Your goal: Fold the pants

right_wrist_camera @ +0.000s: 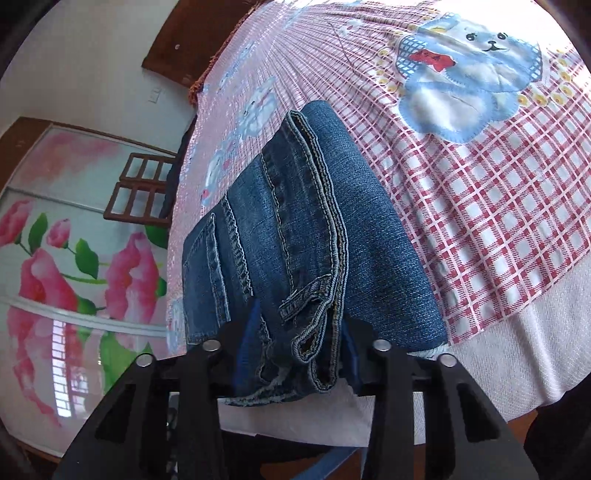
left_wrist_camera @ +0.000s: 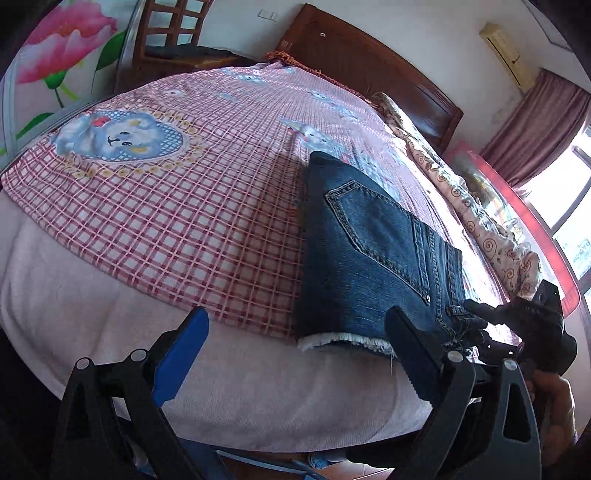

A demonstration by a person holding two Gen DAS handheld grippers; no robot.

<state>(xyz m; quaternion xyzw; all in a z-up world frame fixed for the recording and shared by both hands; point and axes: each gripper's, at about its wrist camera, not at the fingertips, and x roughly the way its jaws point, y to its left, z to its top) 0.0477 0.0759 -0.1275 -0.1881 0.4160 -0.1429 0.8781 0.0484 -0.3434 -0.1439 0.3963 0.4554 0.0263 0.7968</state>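
Folded blue jeans (left_wrist_camera: 369,251) lie in a compact stack near the front edge of the bed, back pocket up and frayed hem toward me. My left gripper (left_wrist_camera: 297,314) is open wide over the bed edge; its blue-padded finger is left of the jeans, the other finger is over the hem, and nothing is between them. In the right wrist view my right gripper (right_wrist_camera: 301,325) is shut on the near end of the jeans (right_wrist_camera: 295,221), with waistband layers and a belt loop bunched between its fingers. The same gripper (left_wrist_camera: 476,310) shows at the stack's right corner in the left wrist view.
A pink-and-red checked sheet (left_wrist_camera: 184,221) with bear prints covers the bed, over a pale pink blanket (left_wrist_camera: 258,387) at the front. A rolled floral quilt (left_wrist_camera: 491,229) lies along the right side. Dark wooden headboard (left_wrist_camera: 369,62), chair (left_wrist_camera: 173,33) and flower-printed wardrobe (right_wrist_camera: 74,258) stand around.
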